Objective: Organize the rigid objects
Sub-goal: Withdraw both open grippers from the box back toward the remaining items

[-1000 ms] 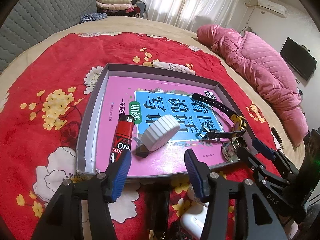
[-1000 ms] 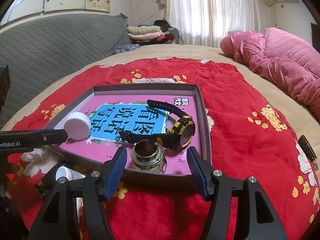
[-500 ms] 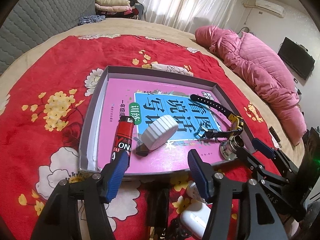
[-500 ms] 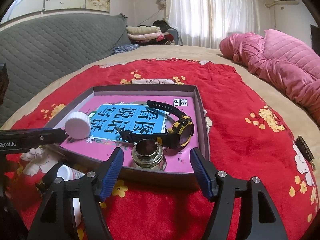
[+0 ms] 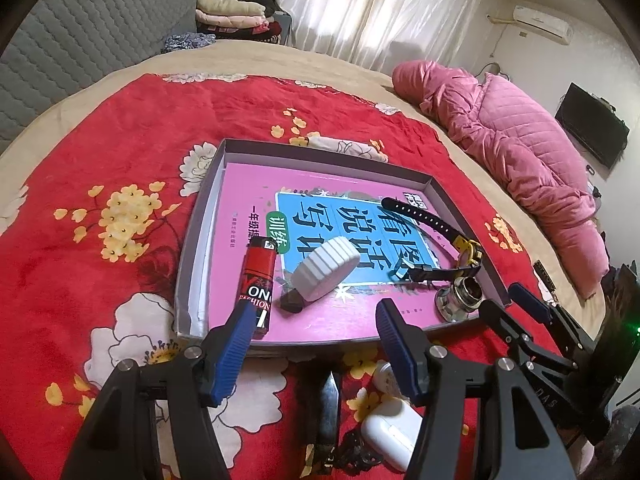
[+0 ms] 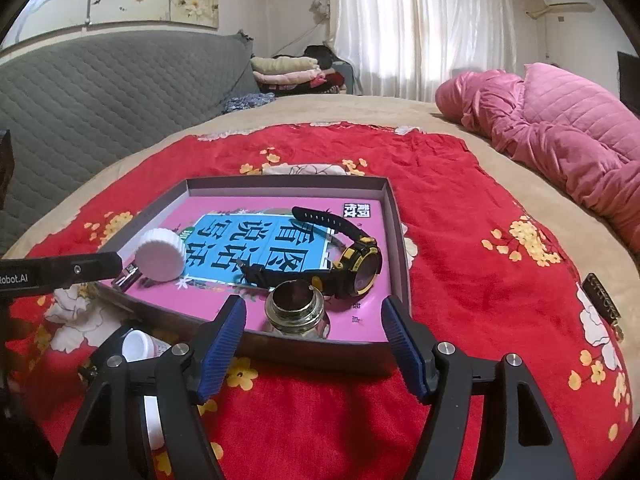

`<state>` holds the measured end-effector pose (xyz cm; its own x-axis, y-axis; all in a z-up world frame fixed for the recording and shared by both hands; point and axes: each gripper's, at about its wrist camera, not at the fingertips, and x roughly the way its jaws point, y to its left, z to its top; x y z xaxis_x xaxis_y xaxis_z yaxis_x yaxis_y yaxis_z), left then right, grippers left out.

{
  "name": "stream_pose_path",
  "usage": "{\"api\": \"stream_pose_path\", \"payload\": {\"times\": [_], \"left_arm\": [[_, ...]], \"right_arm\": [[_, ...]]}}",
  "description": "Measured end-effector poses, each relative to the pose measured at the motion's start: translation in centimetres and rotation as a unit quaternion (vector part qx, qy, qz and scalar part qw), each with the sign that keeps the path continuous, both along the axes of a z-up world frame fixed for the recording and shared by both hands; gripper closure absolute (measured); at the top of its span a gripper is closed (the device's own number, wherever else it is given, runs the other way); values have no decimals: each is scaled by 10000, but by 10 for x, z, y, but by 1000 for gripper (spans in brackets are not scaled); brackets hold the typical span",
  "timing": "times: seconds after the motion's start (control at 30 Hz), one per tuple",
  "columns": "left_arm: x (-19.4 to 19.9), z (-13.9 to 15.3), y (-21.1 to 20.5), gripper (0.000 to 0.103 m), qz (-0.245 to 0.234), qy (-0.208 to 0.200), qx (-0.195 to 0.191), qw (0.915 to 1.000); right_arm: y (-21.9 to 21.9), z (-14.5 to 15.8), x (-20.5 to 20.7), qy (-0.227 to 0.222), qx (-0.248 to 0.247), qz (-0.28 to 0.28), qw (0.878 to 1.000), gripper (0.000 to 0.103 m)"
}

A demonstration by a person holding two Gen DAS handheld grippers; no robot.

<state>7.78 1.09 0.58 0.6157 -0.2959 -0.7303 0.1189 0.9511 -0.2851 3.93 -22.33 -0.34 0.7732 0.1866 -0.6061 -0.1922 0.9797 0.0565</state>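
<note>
A grey tray (image 5: 192,264) (image 6: 396,240) lies on the red floral blanket with a pink book flat inside it. On the book rest a red lighter (image 5: 258,276), a white ribbed cap (image 5: 326,268) (image 6: 160,254), a black and yellow watch (image 5: 436,232) (image 6: 352,256) and a small metal jar (image 5: 460,296) (image 6: 296,308). My left gripper (image 5: 314,320) hovers open at the tray's near edge, nothing between its blue pads. My right gripper (image 6: 312,312) (image 5: 512,308) is open too, just short of the metal jar and not touching it.
In front of the tray on the blanket lie a white earbud case (image 5: 394,428), a small white bottle (image 6: 138,346) (image 5: 384,376), a dark knife-like piece (image 5: 330,404) and a chain. A brown strap (image 6: 600,296) lies at the right. A pink quilt (image 6: 560,136) is heaped beyond.
Both grippers' jaws have spread a little wider. The things in the tray have not moved.
</note>
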Motion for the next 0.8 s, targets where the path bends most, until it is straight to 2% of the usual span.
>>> {"api": "stream_pose_path", "payload": {"times": [0.8], "left_arm": [[-21, 12, 10, 41, -28, -31, 19, 10000]], "right_arm": [[5, 27, -21, -229, 115, 89, 9996, 29]]}}
